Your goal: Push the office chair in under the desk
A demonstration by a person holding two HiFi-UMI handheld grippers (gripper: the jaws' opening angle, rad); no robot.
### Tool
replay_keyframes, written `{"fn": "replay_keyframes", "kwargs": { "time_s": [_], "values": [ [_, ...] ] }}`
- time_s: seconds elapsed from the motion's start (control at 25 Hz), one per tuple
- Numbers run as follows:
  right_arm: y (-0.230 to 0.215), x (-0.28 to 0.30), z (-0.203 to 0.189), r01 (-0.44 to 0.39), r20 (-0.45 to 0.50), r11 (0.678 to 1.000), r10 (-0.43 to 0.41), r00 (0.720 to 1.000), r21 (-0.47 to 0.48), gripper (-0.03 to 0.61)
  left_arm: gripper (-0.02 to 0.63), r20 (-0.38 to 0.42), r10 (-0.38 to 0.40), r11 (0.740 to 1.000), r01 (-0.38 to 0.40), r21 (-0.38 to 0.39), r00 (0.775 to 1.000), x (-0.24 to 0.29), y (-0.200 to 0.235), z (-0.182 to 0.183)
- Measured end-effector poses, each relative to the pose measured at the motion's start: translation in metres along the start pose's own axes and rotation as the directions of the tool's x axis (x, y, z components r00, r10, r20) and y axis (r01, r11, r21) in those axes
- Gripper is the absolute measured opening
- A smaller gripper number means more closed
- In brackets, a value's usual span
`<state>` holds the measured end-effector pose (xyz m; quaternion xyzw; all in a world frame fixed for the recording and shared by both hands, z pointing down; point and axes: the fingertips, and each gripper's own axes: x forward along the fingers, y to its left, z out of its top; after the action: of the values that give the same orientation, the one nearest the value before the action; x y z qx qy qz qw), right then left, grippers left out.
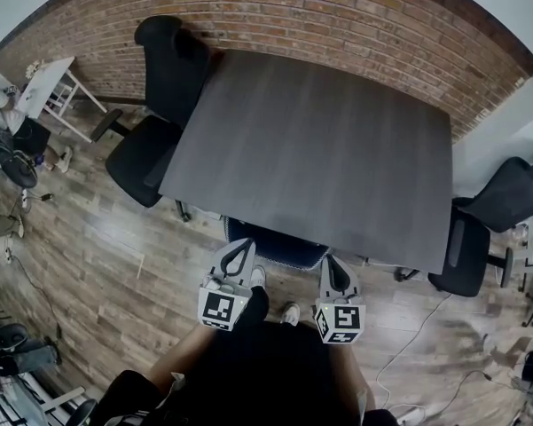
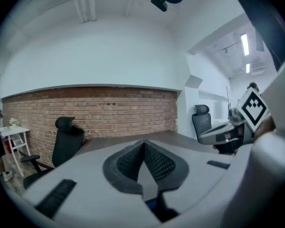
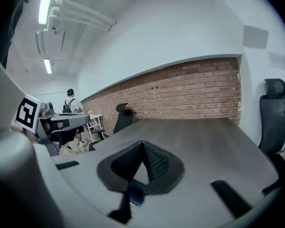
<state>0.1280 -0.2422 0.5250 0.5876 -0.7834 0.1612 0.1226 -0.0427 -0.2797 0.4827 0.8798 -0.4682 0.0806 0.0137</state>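
at the tabletop's (image 1: 319, 149) near edge, office chair (image 1: 288, 245) sits mostly tucked under; l tongs (image 1: 240, 245) & r tongs (image 1: 332, 263) both pressed together, nothing btwn them

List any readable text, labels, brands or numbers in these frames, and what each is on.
No readable words, brands or numbers in any view.
Left gripper: its marker cube bears a black-and-white square code pattern, with no letters.
Right gripper: its marker cube bears the same kind of pattern, with no letters.
Desk, office chair, brick wall: no print visible.
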Motion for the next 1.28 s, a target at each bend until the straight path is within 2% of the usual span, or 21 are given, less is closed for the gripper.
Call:
{"fn": "replay_keyframes", "kwargs": {
  "time_s": [0.16, 0.32, 0.56, 0.96, 1.28],
  "values": [
    [0.017, -0.024, 0.017, -0.018, 0.089, 1.000, 0.016, 0.996, 0.021, 0.003, 0.008, 0.046, 0.024, 0.997, -0.021, -0.081, 0.999, -0.016, -0.009, 0.021],
    [0.024, -0.037, 0.027, 0.000, 0.145, 0.999, -0.006, 0.989, 0.043, 0.003, 0.008, 0.047, 0.045, 0.995, -0.040, -0.091, 0.998, -0.025, -0.012, 0.024],
    [0.024, -0.042, 0.024, 0.005, 0.154, 0.997, -0.016, 0.988, 0.077, 0.002, 0.008, 0.052, 0.048, 0.996, -0.044, -0.083, 0.998, -0.027, -0.012, 0.023],
    [0.019, -0.040, 0.024, 0.020, 0.150, 0.996, -0.033, 0.988, 0.081, 0.002, 0.008, 0.049, 0.045, 0.995, -0.040, -0.094, 0.998, -0.025, -0.014, 0.022],
    [0.023, -0.039, 0.026, 0.004, 0.155, 0.998, -0.014, 0.988, 0.065, 0.002, 0.008, 0.043, 0.045, 0.995, -0.041, -0.090, 0.998, -0.027, -0.015, 0.019]
  ]
}}
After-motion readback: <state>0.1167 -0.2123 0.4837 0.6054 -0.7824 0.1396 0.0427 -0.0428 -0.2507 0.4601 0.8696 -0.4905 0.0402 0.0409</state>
